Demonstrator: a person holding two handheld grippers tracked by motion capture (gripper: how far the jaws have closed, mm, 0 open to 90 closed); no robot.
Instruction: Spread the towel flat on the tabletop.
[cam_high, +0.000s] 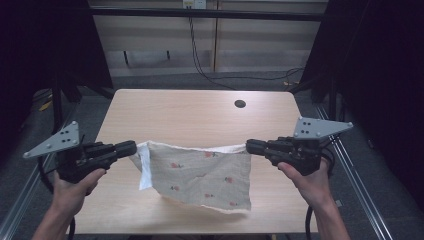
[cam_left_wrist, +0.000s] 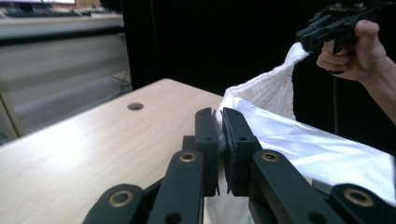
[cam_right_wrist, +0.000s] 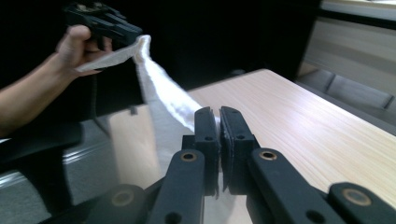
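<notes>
A beige cloth (cam_high: 200, 175) with small red flower prints and a white underside hangs between the two grippers above the wooden table (cam_high: 190, 112). My left gripper (cam_high: 131, 147) is shut on the cloth's left upper corner, my right gripper (cam_high: 250, 146) on its right upper corner. The top edge sags between them and the lower part drapes toward the table's front edge. In the left gripper view the jaws pinch the white cloth (cam_left_wrist: 299, 140), with the other gripper (cam_left_wrist: 334, 23) farther off. In the right gripper view the cloth (cam_right_wrist: 161, 93) stretches from the jaws to the other gripper (cam_right_wrist: 102, 23).
A round cable hole (cam_high: 240, 104) lies near the table's far right. Dark curtains stand on both sides, with a wall panel and black cables (cam_high: 200, 60) behind the table. Metal rails (cam_high: 350, 165) run along the floor on the right.
</notes>
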